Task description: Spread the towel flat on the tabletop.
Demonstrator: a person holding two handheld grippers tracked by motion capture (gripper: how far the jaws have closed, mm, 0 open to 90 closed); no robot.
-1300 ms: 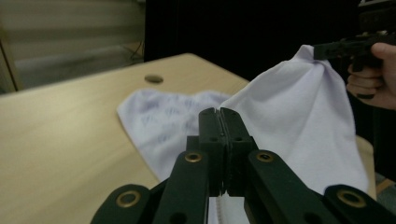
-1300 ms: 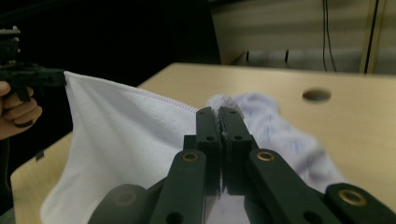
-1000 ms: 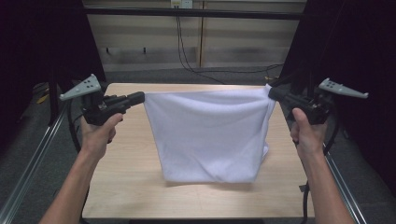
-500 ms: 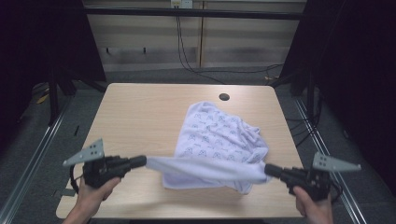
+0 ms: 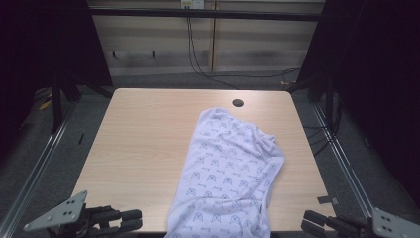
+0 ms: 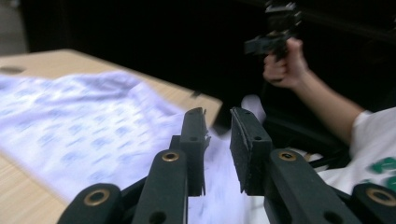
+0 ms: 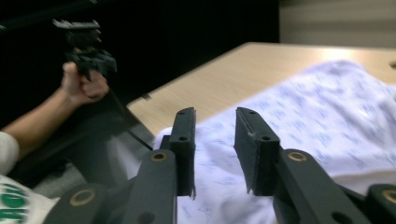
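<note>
With both the left gripper (image 6: 217,140) and right gripper (image 7: 215,140) just opened and empty, the patterned cloth (image 5: 230,173) lies on the table (image 5: 143,144), its near end over the front edge, so I'd re-grip its corners evenly before smoothing.

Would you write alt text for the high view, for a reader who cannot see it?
A white patterned cloth lies spread on a wooden table, hanging over its near edge. The left gripper and right gripper sit at the bottom corners, apart from the cloth, jaws open.
</note>
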